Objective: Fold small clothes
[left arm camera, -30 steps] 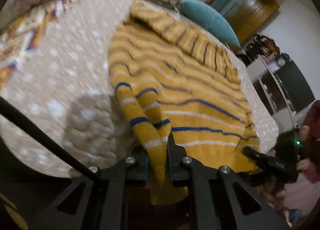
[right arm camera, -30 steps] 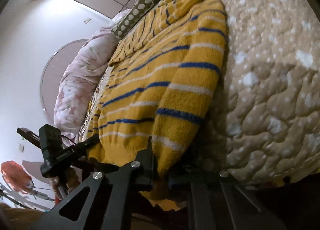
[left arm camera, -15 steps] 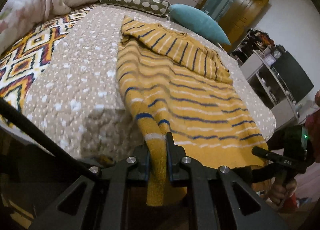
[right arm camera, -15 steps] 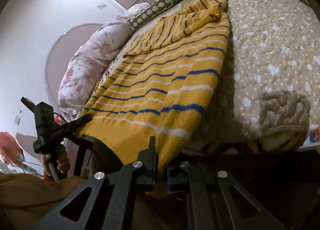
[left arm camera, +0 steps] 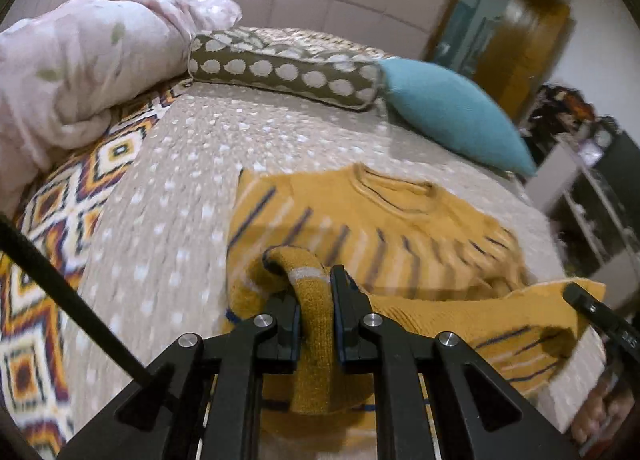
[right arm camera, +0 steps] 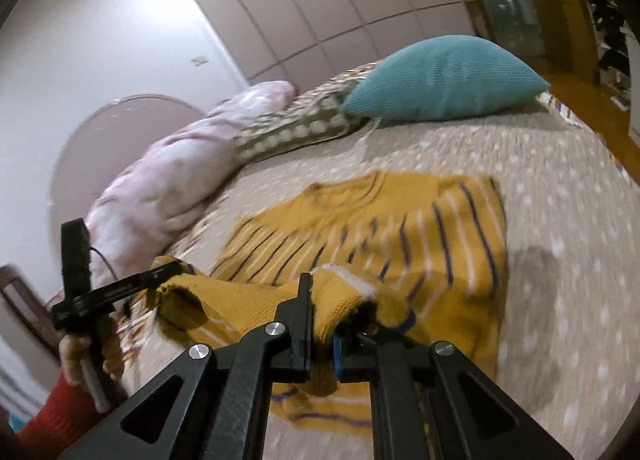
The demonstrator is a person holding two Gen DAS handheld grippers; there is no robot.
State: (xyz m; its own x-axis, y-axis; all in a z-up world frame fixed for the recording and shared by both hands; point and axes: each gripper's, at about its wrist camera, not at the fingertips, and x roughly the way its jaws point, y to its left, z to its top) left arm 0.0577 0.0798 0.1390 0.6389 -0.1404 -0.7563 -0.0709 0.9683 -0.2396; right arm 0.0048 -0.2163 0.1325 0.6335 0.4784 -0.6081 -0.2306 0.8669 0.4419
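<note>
Pinching sweater hem, left tool, right tool, both clamped

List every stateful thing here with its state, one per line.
Left gripper: shut on the sweater's hem.
Right gripper: shut on the sweater's hem.
Sweater: partly folded, hem lifted over its body, collar flat.
Pink duvet: bunched up.
Teal pillow: propped against the spotted bolster.
</note>
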